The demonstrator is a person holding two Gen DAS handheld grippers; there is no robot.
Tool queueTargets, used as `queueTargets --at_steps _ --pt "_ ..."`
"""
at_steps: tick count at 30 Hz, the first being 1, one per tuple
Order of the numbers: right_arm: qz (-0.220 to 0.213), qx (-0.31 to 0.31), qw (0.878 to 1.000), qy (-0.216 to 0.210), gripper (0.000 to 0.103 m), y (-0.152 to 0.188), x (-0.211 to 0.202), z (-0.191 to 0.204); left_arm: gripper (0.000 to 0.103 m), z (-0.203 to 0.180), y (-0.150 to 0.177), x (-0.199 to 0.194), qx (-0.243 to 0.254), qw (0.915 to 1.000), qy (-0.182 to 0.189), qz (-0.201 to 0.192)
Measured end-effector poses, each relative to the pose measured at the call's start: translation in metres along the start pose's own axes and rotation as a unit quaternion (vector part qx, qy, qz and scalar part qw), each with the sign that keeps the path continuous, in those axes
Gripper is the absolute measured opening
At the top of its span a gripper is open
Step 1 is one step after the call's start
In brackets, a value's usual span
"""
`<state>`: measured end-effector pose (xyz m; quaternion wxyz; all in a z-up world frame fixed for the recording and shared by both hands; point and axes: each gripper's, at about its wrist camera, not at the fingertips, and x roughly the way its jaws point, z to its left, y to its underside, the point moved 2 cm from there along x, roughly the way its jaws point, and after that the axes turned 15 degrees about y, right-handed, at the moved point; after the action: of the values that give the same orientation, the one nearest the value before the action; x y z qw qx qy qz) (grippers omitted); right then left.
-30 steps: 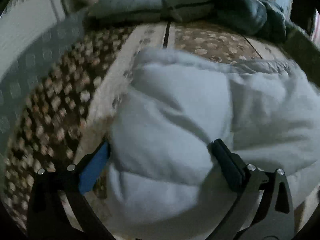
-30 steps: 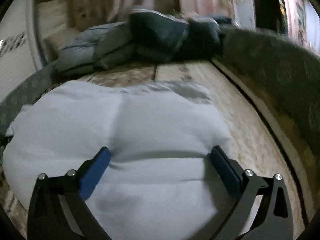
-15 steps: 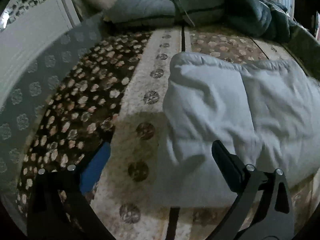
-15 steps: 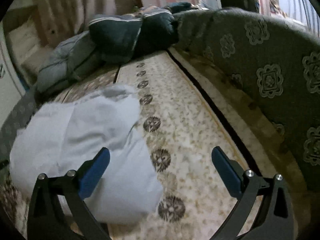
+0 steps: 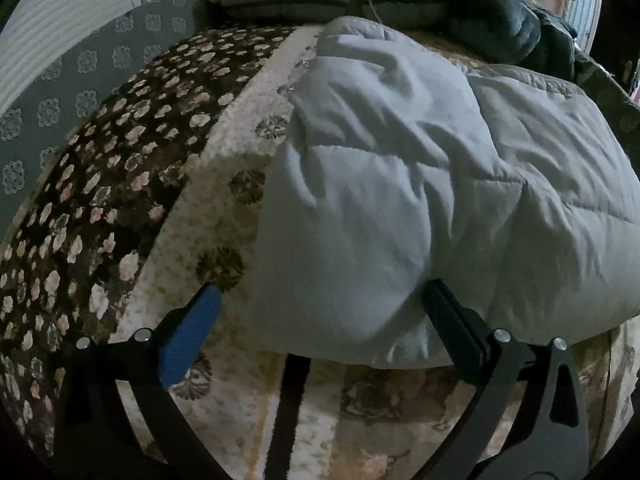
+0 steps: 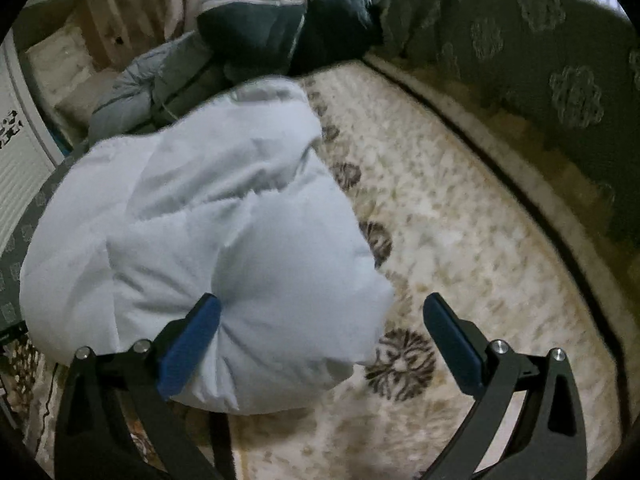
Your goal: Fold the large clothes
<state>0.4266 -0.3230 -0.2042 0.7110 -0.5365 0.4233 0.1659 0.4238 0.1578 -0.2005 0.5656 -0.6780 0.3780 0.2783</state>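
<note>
Pale-blue quilted jacket (image 5: 420,200) lies bunched on the patterned rug (image 6: 460,220), both grippers' (image 5: 320,312) (image 6: 320,316) jaws spread wide, gripping nothing.

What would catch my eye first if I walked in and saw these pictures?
A puffy white quilted jacket lies bundled on a flower-patterned bed cover and fills the middle of both views. Two open tongs sit at its near edge: the left tongs straddle its left corner, the right tongs its right end. Behind it, dark padded jackets are piled at the far end.
</note>
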Motion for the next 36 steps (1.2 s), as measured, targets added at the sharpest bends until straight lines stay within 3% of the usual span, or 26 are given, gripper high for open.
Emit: queueTargets --at_steps 6,10,21,22,23,25,26,30,36 --pt "0.013 -0.034 0.999 0.011 0.101 0.005 0.016 0.022 0.1 -0.009 -0.004 0.007 0.02 0.9997 -0.014 0.003" --pt "0.026 -0.041 0.999 0.009 0.101 0.005 0.026 0.033 0.1 -0.009 -0.009 0.015 0.013 0.9999 -0.002 0.008" --pt "0.084 -0.006 0.996 -0.039 0.101 0.005 0.053 0.047 0.1 0.005 -0.015 0.026 0.016 0.9997 0.007 0.014" --pt "0.086 -0.008 0.995 -0.047 0.099 0.004 0.052 0.049 0.1 0.005 -0.015 0.025 0.02 0.9997 0.005 0.015" --pt "0.088 -0.011 0.994 -0.057 0.09 0.003 0.052 0.05 0.1 0.007 -0.014 0.021 0.022 0.9996 0.005 0.016" --pt "0.085 -0.03 0.993 -0.078 0.071 0.0 0.048 0.059 0.1 0.008 -0.016 0.017 0.025 0.9995 0.004 0.019" --pt "0.08 -0.043 0.993 -0.077 0.056 -0.001 0.044 0.065 0.1 0.01 -0.016 0.014 0.025 0.9995 0.004 0.019" --pt "0.071 -0.084 0.993 -0.046 0.048 -0.006 0.04 0.083 0.1 0.017 -0.017 0.003 0.021 0.9996 0.009 0.016" --pt "0.068 -0.114 0.991 -0.012 0.047 -0.008 0.039 0.103 0.1 0.048 -0.019 0.009 -0.004 0.9989 0.041 0.02"
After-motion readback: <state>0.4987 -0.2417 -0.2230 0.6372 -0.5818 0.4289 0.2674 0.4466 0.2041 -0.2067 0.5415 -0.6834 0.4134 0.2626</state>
